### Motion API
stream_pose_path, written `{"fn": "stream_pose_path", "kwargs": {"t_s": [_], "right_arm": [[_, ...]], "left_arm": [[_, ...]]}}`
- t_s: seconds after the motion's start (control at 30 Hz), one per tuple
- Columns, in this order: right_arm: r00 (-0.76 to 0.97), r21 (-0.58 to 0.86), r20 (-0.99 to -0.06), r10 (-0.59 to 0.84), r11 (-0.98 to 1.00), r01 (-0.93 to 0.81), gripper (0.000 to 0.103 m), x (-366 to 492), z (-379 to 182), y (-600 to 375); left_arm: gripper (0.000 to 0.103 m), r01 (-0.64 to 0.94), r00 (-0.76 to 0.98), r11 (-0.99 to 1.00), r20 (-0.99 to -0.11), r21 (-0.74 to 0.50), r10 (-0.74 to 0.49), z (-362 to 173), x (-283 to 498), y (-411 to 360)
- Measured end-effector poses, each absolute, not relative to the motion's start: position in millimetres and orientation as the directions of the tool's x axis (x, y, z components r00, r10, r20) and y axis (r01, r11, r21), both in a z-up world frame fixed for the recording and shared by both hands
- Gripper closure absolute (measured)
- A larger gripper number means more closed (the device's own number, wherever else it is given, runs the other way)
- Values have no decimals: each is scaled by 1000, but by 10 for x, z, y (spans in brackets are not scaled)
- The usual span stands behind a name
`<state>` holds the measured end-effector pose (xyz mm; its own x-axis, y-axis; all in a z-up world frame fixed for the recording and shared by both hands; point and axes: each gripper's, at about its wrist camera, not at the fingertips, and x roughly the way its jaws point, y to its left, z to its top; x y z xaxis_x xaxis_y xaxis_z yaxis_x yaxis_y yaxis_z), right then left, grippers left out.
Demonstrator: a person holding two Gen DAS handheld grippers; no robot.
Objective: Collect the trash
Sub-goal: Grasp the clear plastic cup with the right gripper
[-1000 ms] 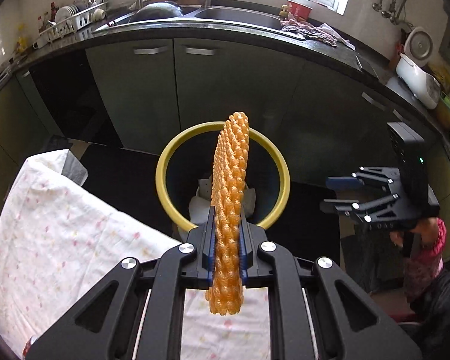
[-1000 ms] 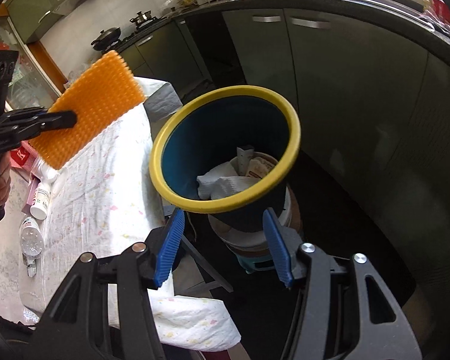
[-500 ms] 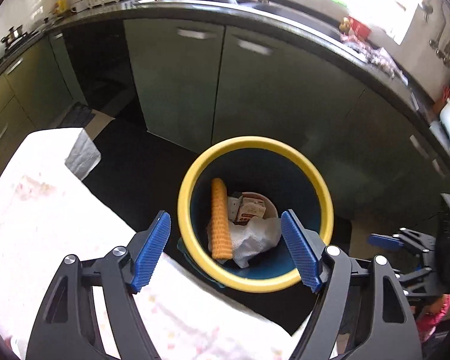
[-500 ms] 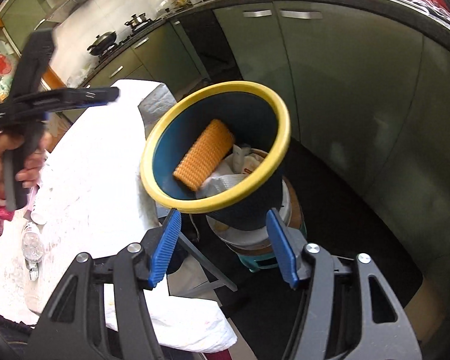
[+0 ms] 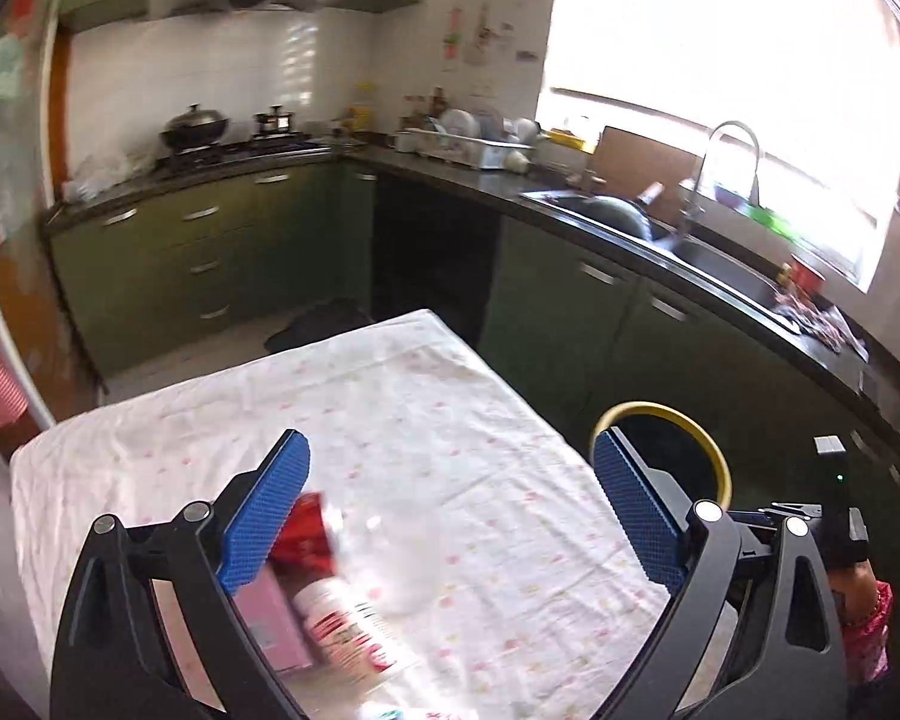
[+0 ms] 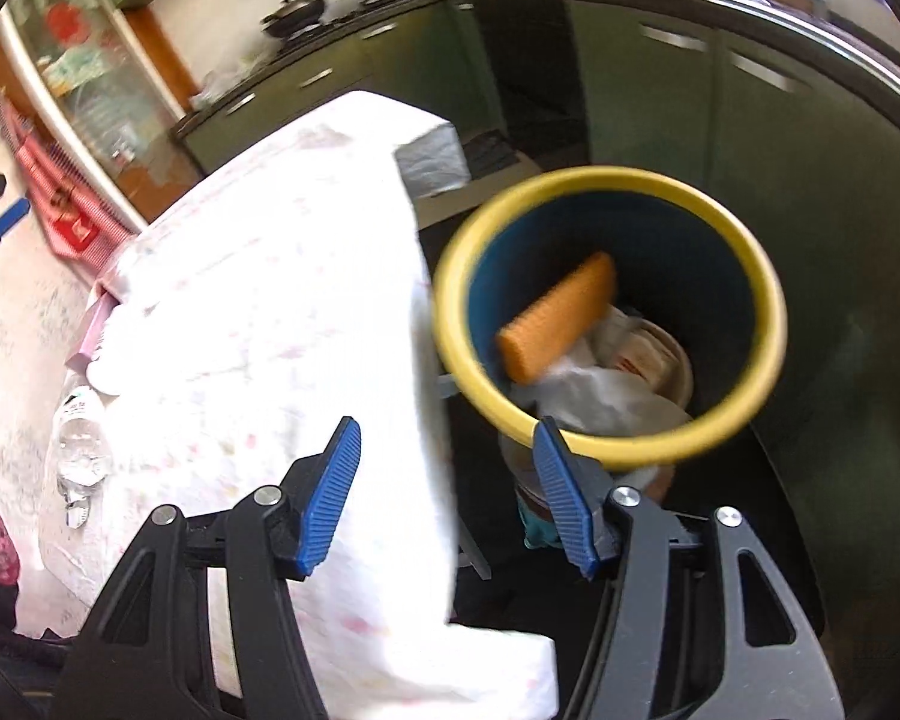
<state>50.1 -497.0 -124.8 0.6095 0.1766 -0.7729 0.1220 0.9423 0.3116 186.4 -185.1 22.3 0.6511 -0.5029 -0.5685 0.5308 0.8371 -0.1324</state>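
Observation:
My left gripper (image 5: 450,438) hovers over the table with its jaws opening wide and nothing between them. Under it lie a red box (image 5: 306,531), a pink box (image 5: 270,618), a white bottle with a red label (image 5: 348,624) and a blurred clear bottle (image 5: 390,552). The yellow-rimmed blue bin (image 6: 756,276) stands on the floor beside the table. In it an orange ridged pad (image 6: 561,315) leans on crumpled white paper (image 6: 600,390). My right gripper (image 6: 445,426) is open and holds nothing, above the table's edge and close to the bin's rim.
A white flowered cloth (image 5: 426,420) covers the table. A clear bottle (image 6: 81,438) lies near its far side. Green cabinets (image 5: 570,324) under a dark counter with a sink (image 5: 708,264) run behind the bin. A person's hand and pink sleeve (image 5: 864,618) are at the right.
My left gripper let go of the orange pad, which dropped into the bin, then opened wide and swung away to the table. My right gripper shifted left, so the bin sits further right.

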Motion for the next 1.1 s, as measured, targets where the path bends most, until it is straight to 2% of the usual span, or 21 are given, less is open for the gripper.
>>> {"fn": "stream_pose_path", "kwargs": {"t_s": [0.1, 0.27, 0.43, 0.63, 0.93, 0.97, 1.0, 1.1], "right_arm": [[601, 290, -772, 207, 956, 43, 46, 748, -1139, -4588], [620, 257, -734, 276, 958, -123, 46, 1115, -878, -3902], [641, 188, -697, 321, 945, -269, 37, 1396, -712, -3238], [627, 155, -706, 329, 936, -316, 37, 1813, -794, -2811], [615, 124, -724, 312, 936, -328, 37, 2244, -913, -2549], [615, 124, -726, 306, 939, -321, 41, 2254, -926, -2545], [612, 131, -730, 305, 941, -312, 56, 2273, -937, -2559], [616, 147, -727, 304, 945, -293, 56, 2257, -916, -2625]], "left_arm": [[7, 406, 717, 898, -550, -168, -428, 55, 1938, -1193], [7, 184, 815, 976, -536, -120, -220, -307, 2013, -257], [7, 54, 826, 995, -555, -88, -94, -755, 2158, 380], [7, -20, 791, 996, -611, -83, -35, -1144, 2343, 578], [7, -24, 793, 998, -609, -66, -21, -1145, 2323, 432], [7, -22, 791, 998, -612, -64, -22, -1151, 2326, 420], [7, -18, 789, 998, -614, -64, -25, -1148, 2321, 407], [7, -9, 787, 998, -617, -63, -32, -1163, 2324, 385]]}}
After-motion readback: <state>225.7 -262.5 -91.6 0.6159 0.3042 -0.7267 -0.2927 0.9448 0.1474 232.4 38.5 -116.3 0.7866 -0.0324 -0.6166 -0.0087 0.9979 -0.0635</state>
